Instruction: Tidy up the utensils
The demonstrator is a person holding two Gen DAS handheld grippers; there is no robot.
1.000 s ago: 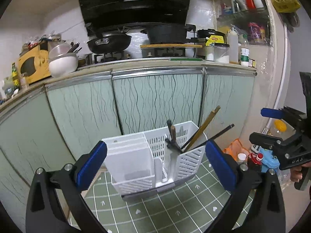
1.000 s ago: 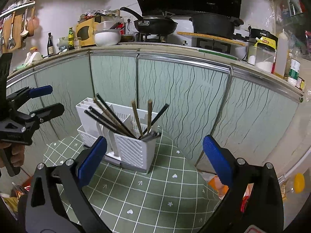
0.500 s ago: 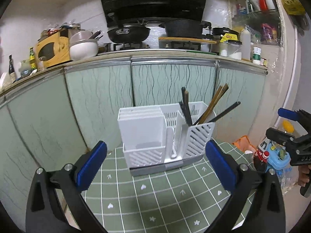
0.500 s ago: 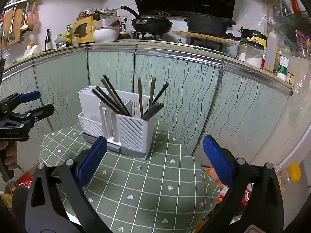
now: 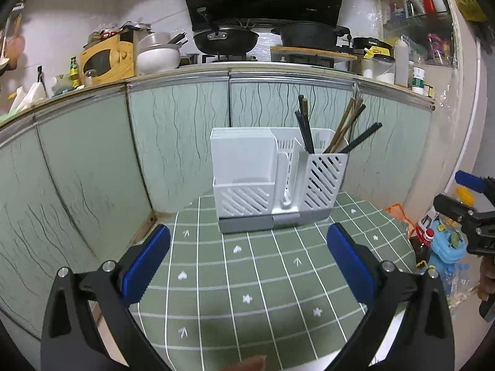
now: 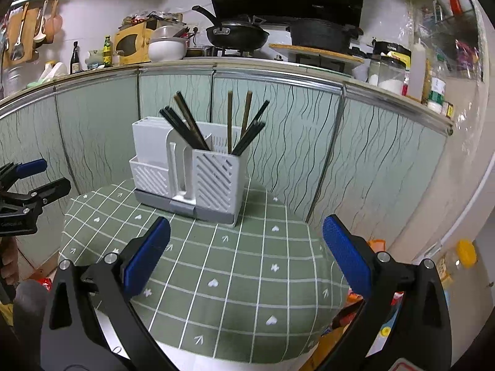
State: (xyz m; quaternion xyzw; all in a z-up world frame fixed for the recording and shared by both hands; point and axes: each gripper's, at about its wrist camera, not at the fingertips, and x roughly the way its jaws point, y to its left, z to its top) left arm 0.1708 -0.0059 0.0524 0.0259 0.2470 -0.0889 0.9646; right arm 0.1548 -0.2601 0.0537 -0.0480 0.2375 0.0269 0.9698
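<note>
A white slatted utensil holder (image 5: 275,179) stands at the far side of a small table with a green grid cloth (image 5: 263,278); it also shows in the right wrist view (image 6: 188,173). Several black and wooden chopsticks (image 5: 337,133) stand in its right compartment, also visible in the right wrist view (image 6: 216,126). My left gripper (image 5: 247,266) is open and empty, well short of the holder. My right gripper (image 6: 246,262) is open and empty, also back from it. Each gripper appears at the edge of the other's view.
Pale green cabinet fronts (image 5: 173,142) rise right behind the table. The counter above holds a wok (image 5: 225,38), a pot (image 6: 324,35), a bowl and jars. Bottles and bags (image 5: 445,244) sit on the floor to the right of the table.
Both grippers have drawn back from the holder and risen, so it looks smaller and more table cloth shows. The chopsticks stay in the holder. Both grippers stay open.
</note>
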